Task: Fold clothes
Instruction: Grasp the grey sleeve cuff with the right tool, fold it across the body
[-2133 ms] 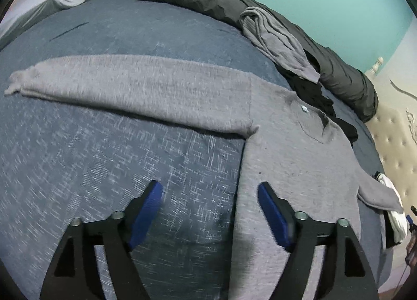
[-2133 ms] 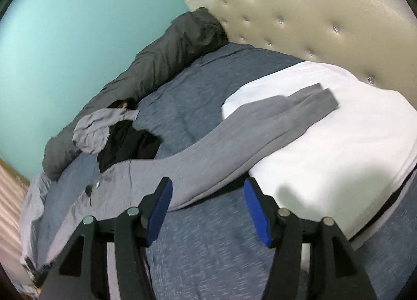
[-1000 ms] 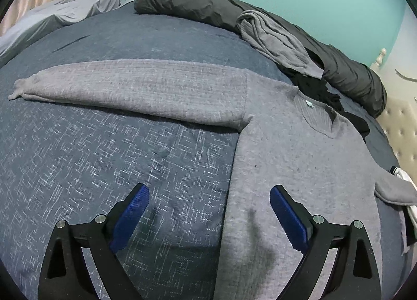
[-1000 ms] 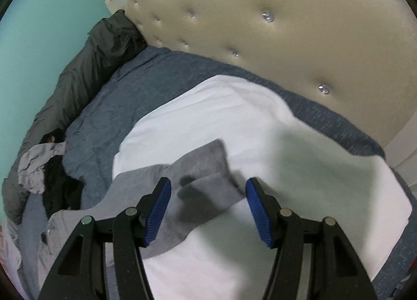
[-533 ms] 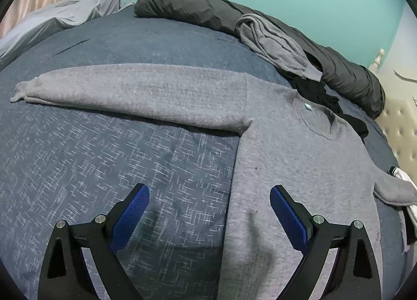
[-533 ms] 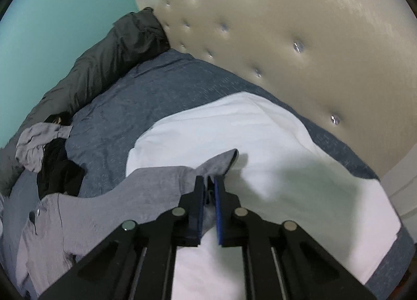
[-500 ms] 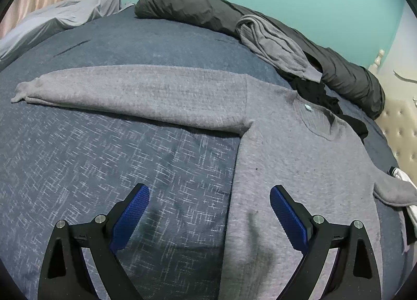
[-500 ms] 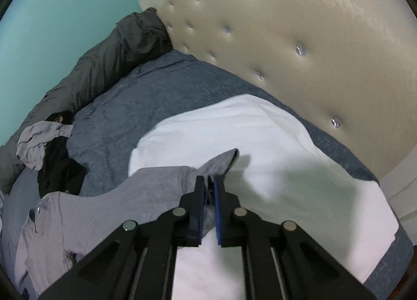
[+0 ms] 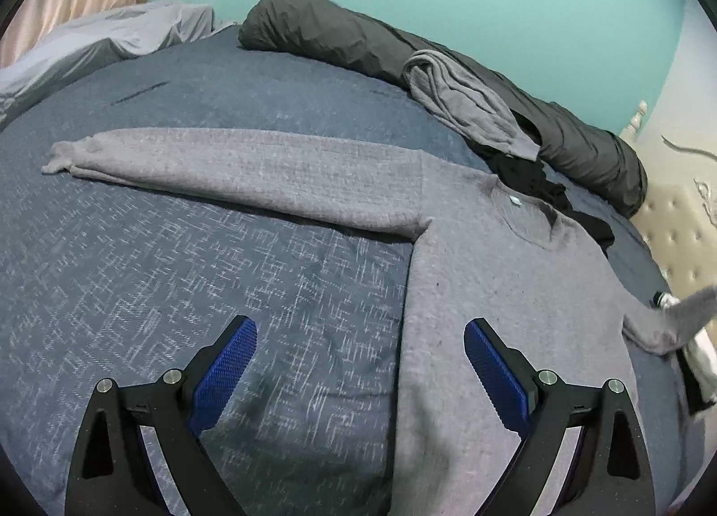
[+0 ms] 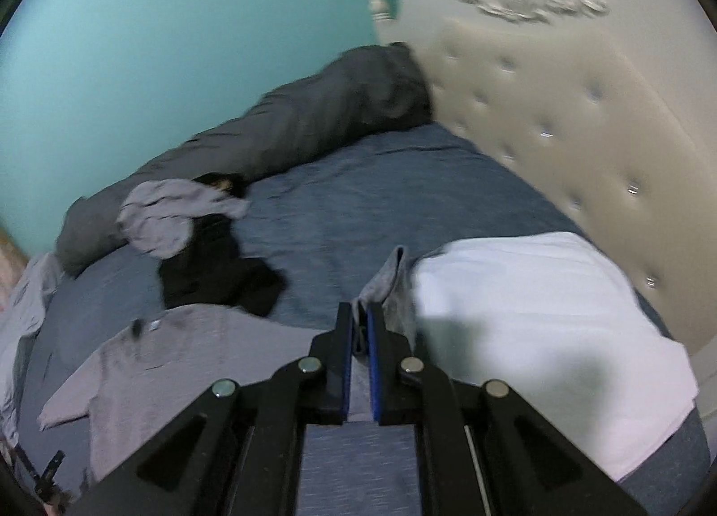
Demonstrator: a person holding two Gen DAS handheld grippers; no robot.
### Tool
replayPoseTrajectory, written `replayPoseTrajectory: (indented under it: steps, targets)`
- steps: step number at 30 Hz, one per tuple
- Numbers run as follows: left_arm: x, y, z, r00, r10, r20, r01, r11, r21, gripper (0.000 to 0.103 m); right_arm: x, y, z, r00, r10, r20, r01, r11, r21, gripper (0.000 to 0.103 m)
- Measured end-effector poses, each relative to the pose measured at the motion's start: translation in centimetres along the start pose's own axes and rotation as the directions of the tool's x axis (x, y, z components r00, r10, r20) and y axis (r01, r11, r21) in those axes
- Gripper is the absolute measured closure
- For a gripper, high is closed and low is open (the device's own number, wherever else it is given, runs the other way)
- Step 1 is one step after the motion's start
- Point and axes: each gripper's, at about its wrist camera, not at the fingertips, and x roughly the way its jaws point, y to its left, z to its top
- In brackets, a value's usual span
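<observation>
A grey sweater (image 9: 493, 292) lies spread flat on the blue bed (image 9: 179, 269). The right gripper (image 10: 358, 339) is clamped on its sleeve cuff (image 10: 385, 283), lifted beside the white pillow (image 10: 537, 314). The left gripper (image 9: 358, 363) hovers with jaws wide apart over the sweater's side edge.

Matt grey knit sweater (image 9: 515, 292)

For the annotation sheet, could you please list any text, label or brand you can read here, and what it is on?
No text can be read.
Neck tag inside the collar of the grey sweater: a small pale patch, too small to read.
Nothing else carries writing.
</observation>
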Motion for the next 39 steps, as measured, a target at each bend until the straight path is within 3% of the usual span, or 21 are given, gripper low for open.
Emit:
replayPoseTrajectory:
  steps: [7, 13, 18, 21, 27, 32, 39]
  targets:
    - [-1.8, 2.3, -1.2, 1.000, -0.011, 0.000, 0.011, 0.999, -0.052, 0.007, -0.6, 9.1, -0.6, 0.992, 0.128, -0.006, -0.128, 0.989, -0.069, 0.098]
    - [-3.1, 4.1, -1.3, 1.000, -0.015, 0.022, 0.017, 0.996, -0.083, 0.007, -1.2, 19.4, -2.1, 0.960, 0.276, -0.038, -0.278, 0.948, -0.157, 0.098]
    - [-3.3, 5.2, -1.7, 1.000, -0.020, 0.014, 0.021, 0.995, -0.095, 0.007, -1.5, 28.2, -4.3, 0.915, 0.387, -0.111, -0.402, 0.884, -0.238, 0.098]
    - [-3.5, 5.5, -1.7, 1.000, -0.025, 0.017, 0.026, 0.994, -0.102, 0.007, -1.7, 33.0, -6.6, 0.877, 0.450, -0.167, -0.480, 0.834, -0.273, 0.098]
    - [-3.6, 6.0, -1.7, 0.999, -0.035, 0.021, 0.037, 0.993, -0.115, 0.007, 0.0, 41.3, -13.8, 0.801, 0.507, -0.318, -0.594, 0.741, -0.314, 0.098]
    - [-3.5, 6.6, -1.9, 0.999, -0.036, 0.011, 0.037, 0.991, -0.127, 0.007, 3.5, 45.3, -20.7, 0.737, 0.515, -0.437, -0.657, 0.699, -0.284, 0.098]
    - [-3.3, 7.0, -1.8, 0.999, -0.046, 0.005, 0.046, 0.989, -0.140, 0.007, 7.3, 47.1, -27.6, 0.705, 0.461, -0.540, -0.667, 0.691, -0.281, 0.098]
